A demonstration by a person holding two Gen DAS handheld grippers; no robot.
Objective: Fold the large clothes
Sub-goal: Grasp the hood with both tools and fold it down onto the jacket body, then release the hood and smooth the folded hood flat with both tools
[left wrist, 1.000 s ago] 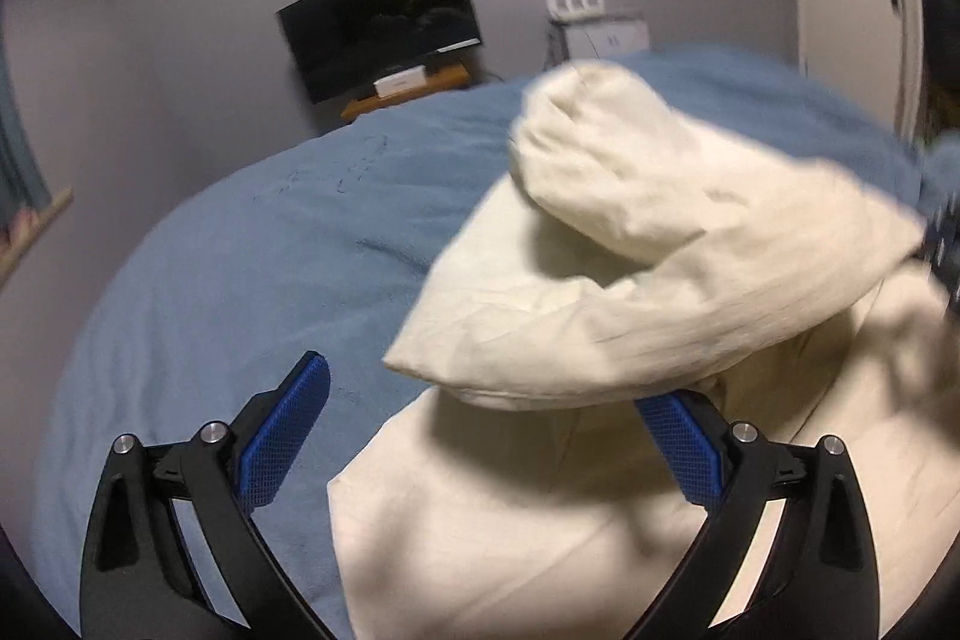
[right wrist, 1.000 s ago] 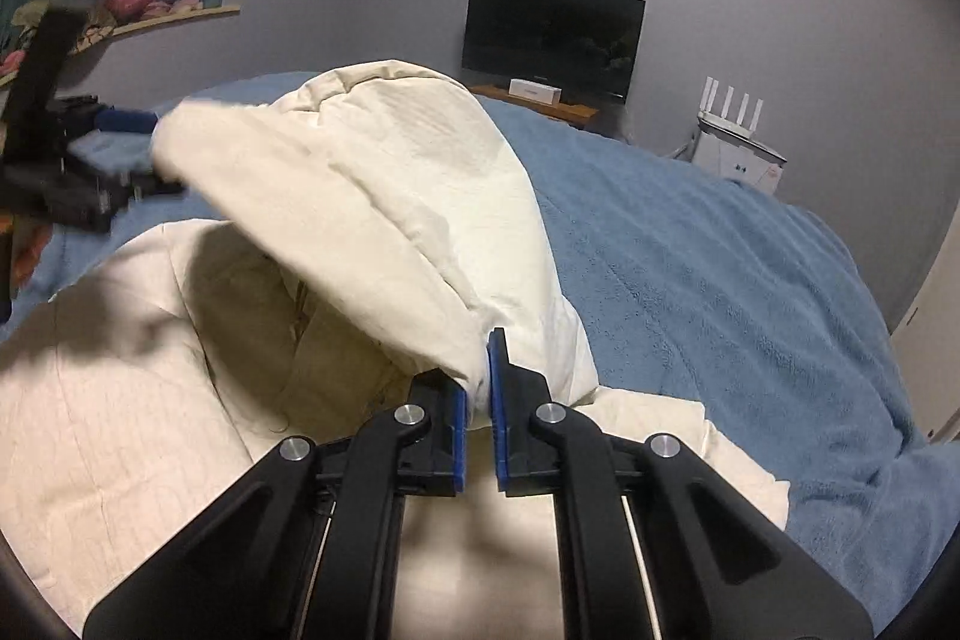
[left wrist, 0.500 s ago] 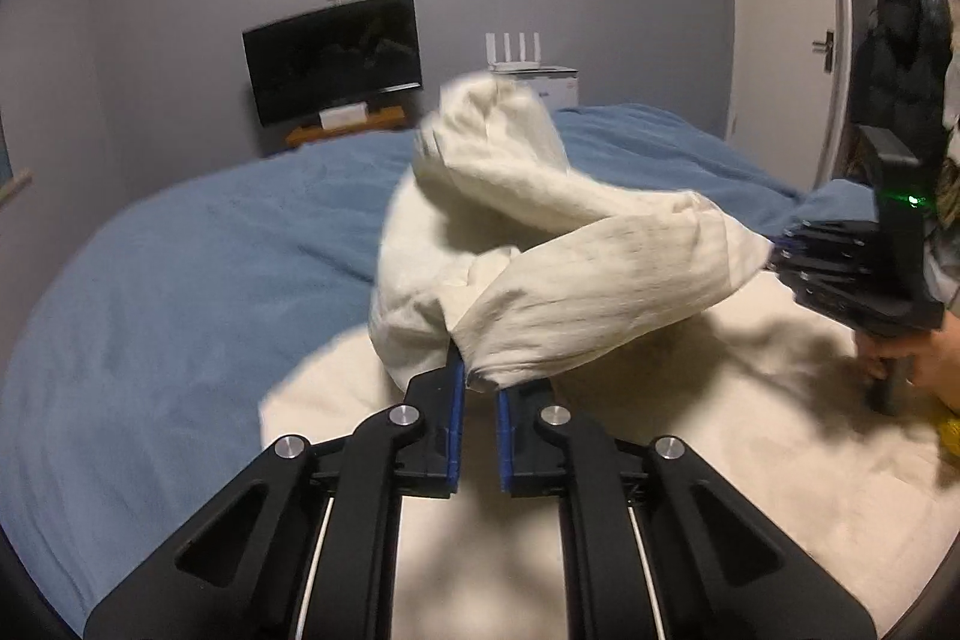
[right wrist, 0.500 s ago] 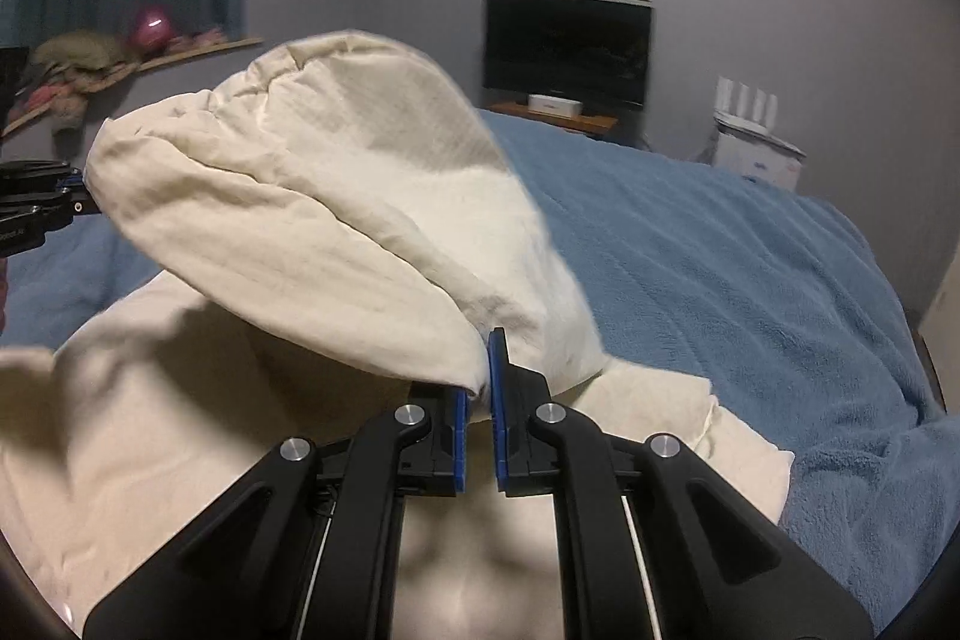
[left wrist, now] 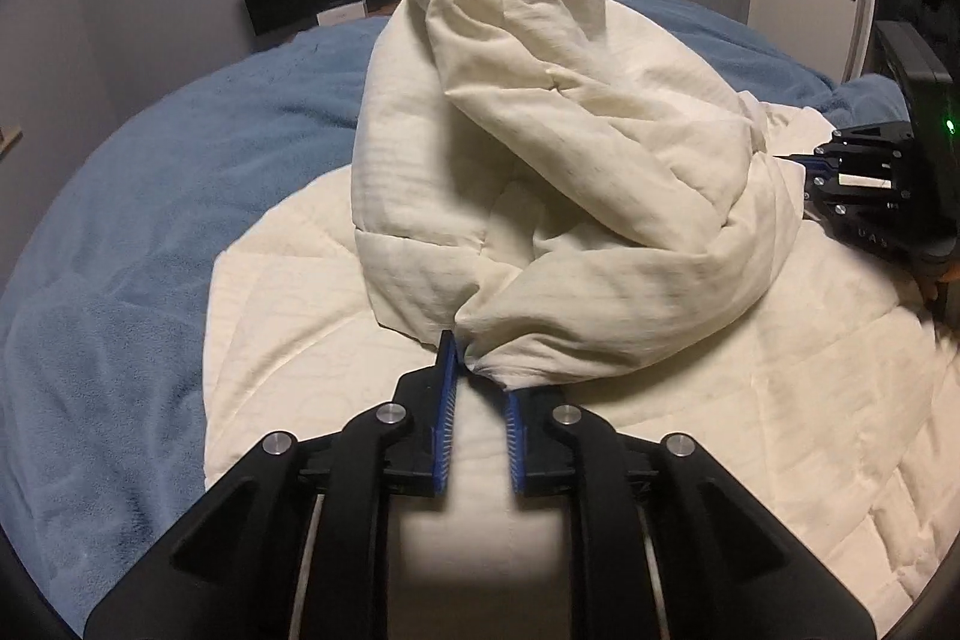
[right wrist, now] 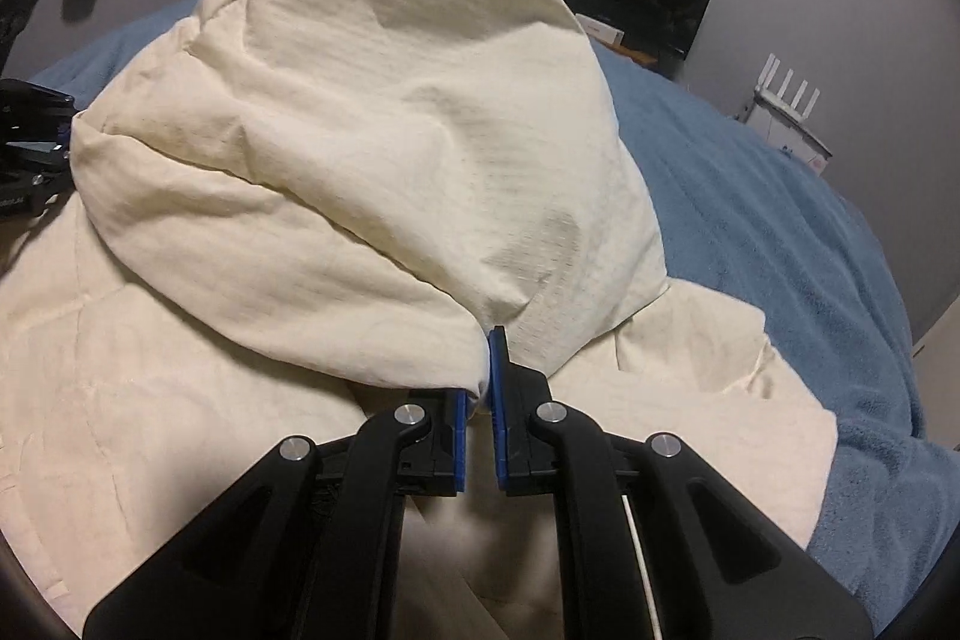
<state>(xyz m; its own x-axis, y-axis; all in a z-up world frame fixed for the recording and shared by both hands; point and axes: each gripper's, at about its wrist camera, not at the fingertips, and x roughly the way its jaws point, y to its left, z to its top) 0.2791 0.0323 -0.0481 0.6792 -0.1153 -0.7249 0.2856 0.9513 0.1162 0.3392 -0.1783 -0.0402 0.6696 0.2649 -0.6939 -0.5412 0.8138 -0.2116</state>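
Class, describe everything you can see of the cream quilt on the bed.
The cream quilt looks soft, padded and stitched in lines. Most of it lies spread on the blue blanket. One part is lifted into a tall, puffy, creased fold, held at two places: the left gripper and the right gripper are each shut on an edge.

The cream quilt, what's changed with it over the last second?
The left gripper, open a second ago, has shut on the cream quilt, whose lifted fold now bulges taller between both grippers. The right gripper stays clamped on its corner; the blue blanket lies unchanged.
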